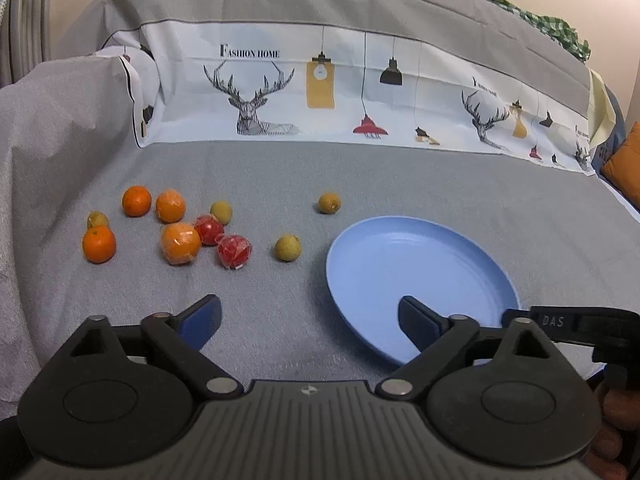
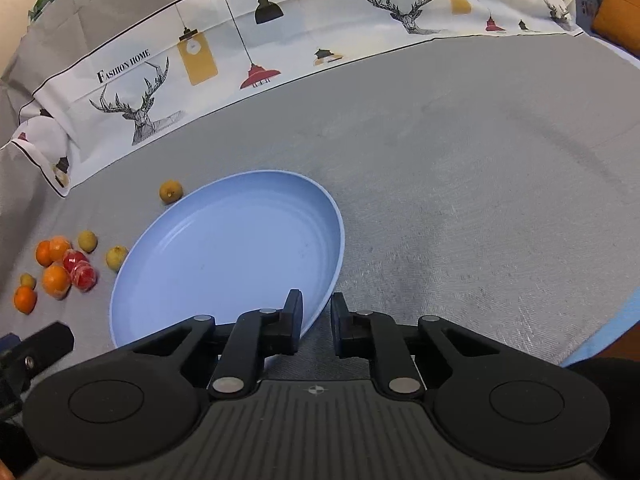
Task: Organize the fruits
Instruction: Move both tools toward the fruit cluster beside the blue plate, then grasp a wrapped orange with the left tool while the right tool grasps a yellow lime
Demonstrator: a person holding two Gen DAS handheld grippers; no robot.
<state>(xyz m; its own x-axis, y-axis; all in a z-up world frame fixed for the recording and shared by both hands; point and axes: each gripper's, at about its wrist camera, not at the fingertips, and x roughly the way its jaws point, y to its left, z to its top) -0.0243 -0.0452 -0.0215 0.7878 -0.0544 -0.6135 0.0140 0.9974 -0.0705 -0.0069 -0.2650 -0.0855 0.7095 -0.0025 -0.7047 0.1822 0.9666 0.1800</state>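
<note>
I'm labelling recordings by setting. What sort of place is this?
Probably a home room: a surface draped in a grey cloth with a "Fashion Home" printed border, loose fruit beside a blue plate.

your blue plate (image 1: 420, 264) looks like smooth matt plastic, faint ridged rings inside. the grey table cover (image 1: 280, 176) is woven cloth, rough visible weave, matt. the printed backdrop (image 1: 340, 92) behind it reads as thin creased cloth or paper, can't tell which. two red fruits (image 1: 235, 251) and two of your oranges (image 1: 180, 243) sit in crinkly glossy film; the bare orange (image 1: 99, 244) is dull, pitted. small yellow-green fruits (image 1: 288, 247) look matt. your left gripper (image 1: 310, 320) and right gripper (image 2: 316, 322) bodies are matt black plastic, ribbed in the middle, with dull metal pivot pins.
</note>
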